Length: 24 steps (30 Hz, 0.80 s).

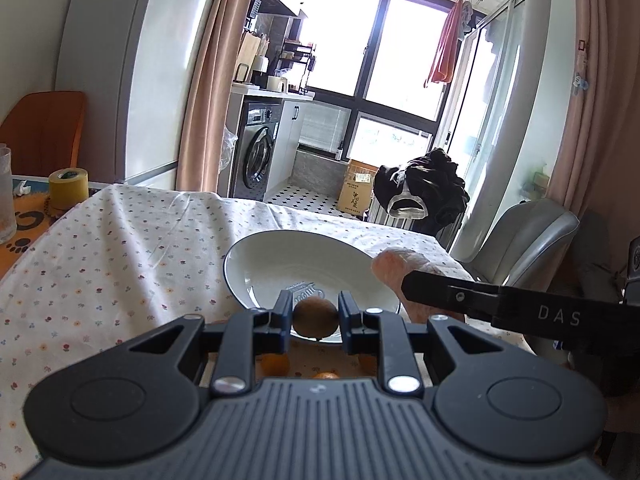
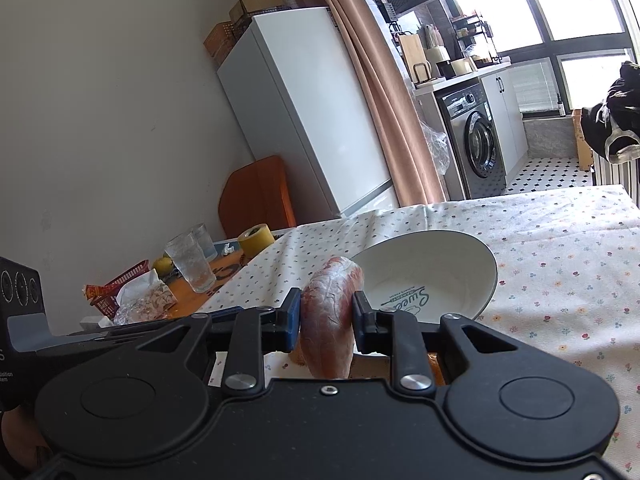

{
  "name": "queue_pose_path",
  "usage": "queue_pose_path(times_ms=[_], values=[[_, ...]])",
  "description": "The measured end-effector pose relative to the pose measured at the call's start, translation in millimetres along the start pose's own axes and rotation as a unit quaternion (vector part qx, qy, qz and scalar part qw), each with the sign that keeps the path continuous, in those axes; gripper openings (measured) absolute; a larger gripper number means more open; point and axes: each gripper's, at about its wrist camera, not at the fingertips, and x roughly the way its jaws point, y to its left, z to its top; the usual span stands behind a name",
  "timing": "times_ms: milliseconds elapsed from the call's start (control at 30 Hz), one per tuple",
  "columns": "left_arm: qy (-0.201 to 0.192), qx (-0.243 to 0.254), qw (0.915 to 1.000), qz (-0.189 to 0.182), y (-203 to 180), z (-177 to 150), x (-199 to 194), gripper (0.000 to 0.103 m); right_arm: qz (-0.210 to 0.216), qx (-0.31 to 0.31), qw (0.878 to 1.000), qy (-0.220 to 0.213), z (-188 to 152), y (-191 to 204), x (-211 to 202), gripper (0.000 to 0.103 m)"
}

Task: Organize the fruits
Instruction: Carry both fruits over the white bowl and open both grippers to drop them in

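The white plate (image 1: 256, 276) on the floral tablecloth (image 1: 120, 248) shows only a printed logo. At its near rim the left gripper (image 1: 315, 312) clamps a brown kiwi (image 1: 315, 317); beside it the right gripper (image 2: 326, 312) clamps a plastic-wrapped orange-pink fruit (image 2: 330, 312). Oranges (image 1: 276, 364) lie nearer than the plate. A washing machine (image 1: 256, 152) stands beyond.

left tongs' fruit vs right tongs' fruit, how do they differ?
The small round brown kiwi-like fruit is bare; the long pinkish-orange fruit is wrapped in clear film. The brown one barely fills the left tongs; the pinkish one sticks out above and below the right tongs. Both are clamped and held near the white bowl.
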Motion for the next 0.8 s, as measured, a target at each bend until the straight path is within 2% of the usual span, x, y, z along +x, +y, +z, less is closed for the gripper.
queue_pose_path(times_ms=[400,800], values=[[0.003,-0.008,0.9999,0.006,8.0,10.4,25.6,0.022,-0.014,0.009,1.000,-0.005,7.6,-14.7,19.5,0.024],[0.033,-0.017,0.9993,0.008,11.5,6.5,64.5,0.022,-0.030,0.040,0.999,0.003,5.2,-41.5,45.7,0.024]])
